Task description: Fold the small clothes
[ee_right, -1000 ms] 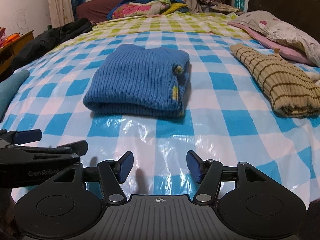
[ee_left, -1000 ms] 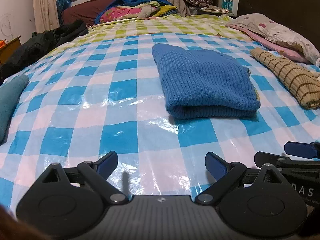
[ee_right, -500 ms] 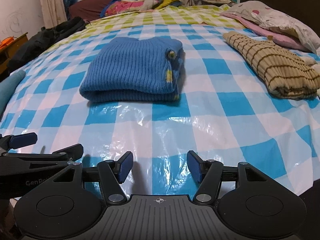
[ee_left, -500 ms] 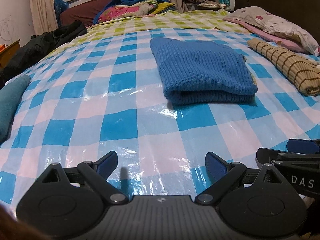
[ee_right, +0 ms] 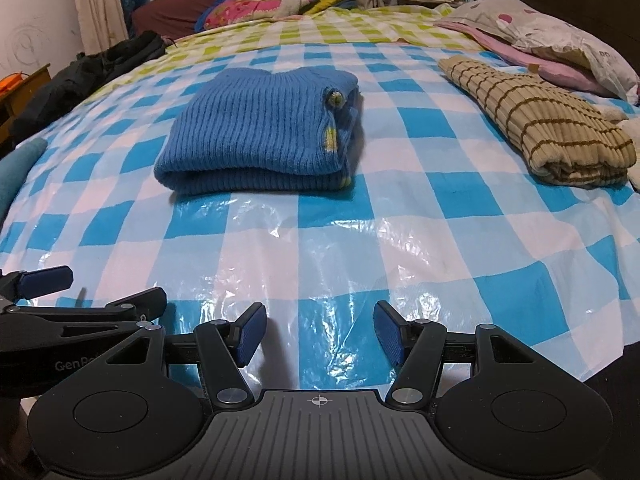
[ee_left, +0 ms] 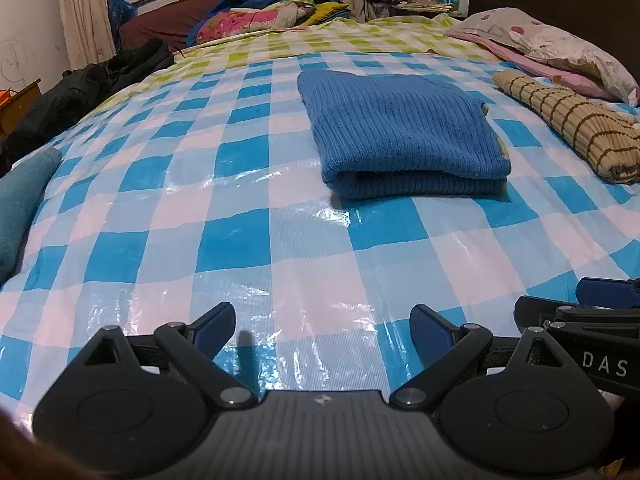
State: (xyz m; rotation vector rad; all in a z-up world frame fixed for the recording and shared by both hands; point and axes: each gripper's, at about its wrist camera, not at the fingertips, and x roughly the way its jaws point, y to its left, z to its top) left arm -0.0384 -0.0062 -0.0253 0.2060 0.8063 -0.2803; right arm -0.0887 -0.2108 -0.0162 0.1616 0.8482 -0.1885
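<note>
A blue ribbed knit garment (ee_left: 404, 136) (ee_right: 260, 136) lies folded into a thick rectangle on the blue-and-white checked plastic sheet (ee_left: 256, 240) (ee_right: 400, 208) that covers the bed. My left gripper (ee_left: 322, 332) hovers open and empty over the sheet's near edge, well short of the garment. Beside it, my right gripper (ee_right: 320, 330) is open and empty too, just as far back. Each gripper shows at the edge of the other's view.
A folded beige striped garment (ee_left: 568, 136) (ee_right: 540, 128) lies to the right, with pillows (ee_right: 560, 44) behind it. Dark clothing (ee_left: 84, 92) is heaped at the left, a teal cloth (ee_left: 20, 200) at the near left. Bright bedding (ee_left: 264, 12) is piled at the far end.
Both grippers have drawn back toward the near edge of the bed, so the blue garment sits farther away. Their jaws stay open; the garment has not moved.
</note>
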